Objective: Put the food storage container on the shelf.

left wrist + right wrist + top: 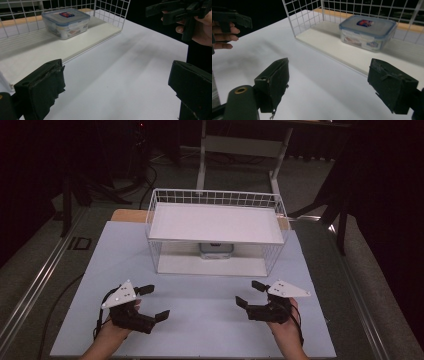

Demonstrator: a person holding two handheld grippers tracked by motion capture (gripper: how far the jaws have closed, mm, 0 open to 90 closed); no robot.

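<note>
A clear plastic food box with a blue-rimmed lid (pixel 216 250) (pixel 65 22) (pixel 367 32) sits on the lower level of a white wire rack (pixel 156 215) (pixel 112 15) (pixel 297 17) at the table's far middle. My left gripper (pixel 152 302) (pixel 117 87) hovers open over the white table near its front left, nothing between its jaws. My right gripper (pixel 250 293) (pixel 332 85) is open too, at the front right, and also shows far off in the left gripper view (pixel 175 11). Both stand well short of the rack.
The rack has a solid white top shelf (pixel 215 222) over the box. The white table top (pixel 210 320) lies bare between the grippers and the rack. A wooden strip (pixel 127 215) runs behind the rack. Dark floor and a desk frame (pixel 240 145) lie beyond.
</note>
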